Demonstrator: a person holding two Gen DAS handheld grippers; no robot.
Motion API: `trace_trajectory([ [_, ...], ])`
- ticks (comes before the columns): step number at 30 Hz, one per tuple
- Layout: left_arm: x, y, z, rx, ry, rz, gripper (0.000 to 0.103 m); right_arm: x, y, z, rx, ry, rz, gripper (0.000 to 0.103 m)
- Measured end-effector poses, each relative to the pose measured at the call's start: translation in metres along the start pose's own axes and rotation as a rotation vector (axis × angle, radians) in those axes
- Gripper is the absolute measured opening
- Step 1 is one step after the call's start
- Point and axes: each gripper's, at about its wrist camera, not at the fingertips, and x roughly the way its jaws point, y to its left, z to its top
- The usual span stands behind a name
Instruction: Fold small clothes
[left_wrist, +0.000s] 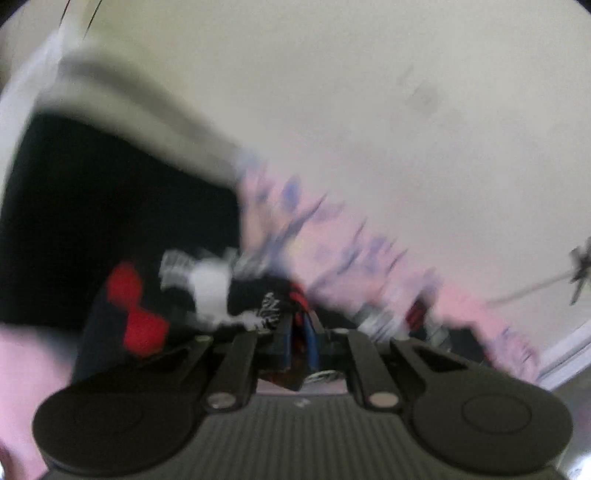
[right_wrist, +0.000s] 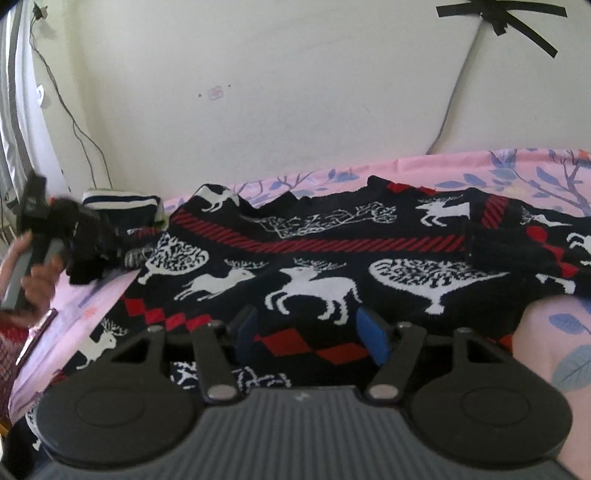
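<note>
A black sweater (right_wrist: 314, 258) with white deer and red diamonds lies spread on a pink bedsheet (right_wrist: 546, 332). My right gripper (right_wrist: 310, 334) hovers over its near hem. Its blue pads (right_wrist: 373, 336) stand apart with only flat fabric below them. At the far left a hand (right_wrist: 37, 280) holds my left gripper (right_wrist: 110, 245), which is shut on a bunched black end of the sweater. The left wrist view is blurred. There the left gripper (left_wrist: 303, 343) shows closed jaws with black and red sweater (left_wrist: 255, 295) fabric pinched between them.
A folded dark and white striped garment (right_wrist: 118, 201) sits at the back left of the bed by the wall. A thin cable (right_wrist: 74, 122) hangs down the wall (right_wrist: 295, 92), and black tape (right_wrist: 498, 18) holds another cord at the upper right.
</note>
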Motion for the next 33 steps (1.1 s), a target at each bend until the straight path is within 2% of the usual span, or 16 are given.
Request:
trace_trajectory([
  [2, -0.031, -0.014, 0.022, 0.059, -0.154, -0.021, 0.007, 0.000, 0.001, 0.000, 0.004, 0.002, -0.002, 0.062],
  [5, -0.066, -0.025, 0.050, 0.125, -0.380, 0.020, 0.003, 0.000, 0.002, 0.000, 0.010, 0.000, -0.005, 0.062],
  [8, -0.067, -0.025, 0.062, 0.179, -0.522, 0.229, 0.002, -0.001, 0.001, 0.000, 0.015, 0.000, -0.004, 0.062],
  [10, -0.050, -0.011, 0.070, 0.124, -0.443, 0.291, 0.002, -0.001, 0.001, 0.000, 0.017, 0.001, -0.003, 0.062],
  [12, -0.041, 0.006, 0.067, 0.039, -0.338, 0.227, 0.003, -0.002, 0.001, 0.001, 0.020, -0.001, -0.001, 0.062],
  [14, -0.041, 0.007, 0.049, 0.034, -0.305, 0.187, 0.009, -0.002, 0.000, 0.000, 0.025, -0.004, 0.001, 0.062],
  [16, -0.042, -0.002, 0.030, 0.082, -0.240, 0.147, 0.037, -0.002, -0.001, 0.001, 0.029, -0.003, 0.005, 0.063],
  [17, -0.041, -0.008, 0.019, 0.099, -0.191, 0.128, 0.062, -0.002, 0.000, 0.001, 0.031, -0.002, 0.004, 0.063],
  [18, -0.039, -0.013, 0.009, 0.115, -0.137, 0.109, 0.076, -0.002, 0.002, 0.000, 0.030, -0.002, 0.003, 0.063],
  [22, -0.021, -0.037, -0.041, 0.185, 0.101, 0.038, 0.087, -0.004, 0.001, 0.000, 0.031, -0.013, 0.008, 0.065],
  [24, -0.014, -0.045, -0.063, 0.218, 0.144, 0.058, 0.095, -0.005, 0.000, 0.000, 0.034, -0.016, 0.016, 0.065],
  [26, -0.001, -0.051, -0.080, 0.229, 0.168, 0.115, 0.095, -0.005, -0.001, 0.000, 0.036, -0.018, 0.025, 0.066],
  [29, 0.026, -0.050, -0.091, 0.141, 0.207, 0.139, 0.097, -0.005, -0.001, 0.000, 0.034, -0.015, 0.038, 0.066],
  [31, 0.033, -0.062, -0.095, 0.189, 0.111, 0.225, 0.063, -0.004, -0.001, 0.001, 0.034, -0.012, 0.041, 0.066],
  [32, 0.036, -0.066, -0.096, 0.217, 0.070, 0.278, 0.020, -0.004, -0.001, 0.001, 0.033, -0.011, 0.040, 0.066],
  [33, 0.040, -0.068, -0.091, 0.231, 0.043, 0.300, 0.013, -0.004, -0.001, 0.001, 0.033, -0.010, 0.039, 0.066],
])
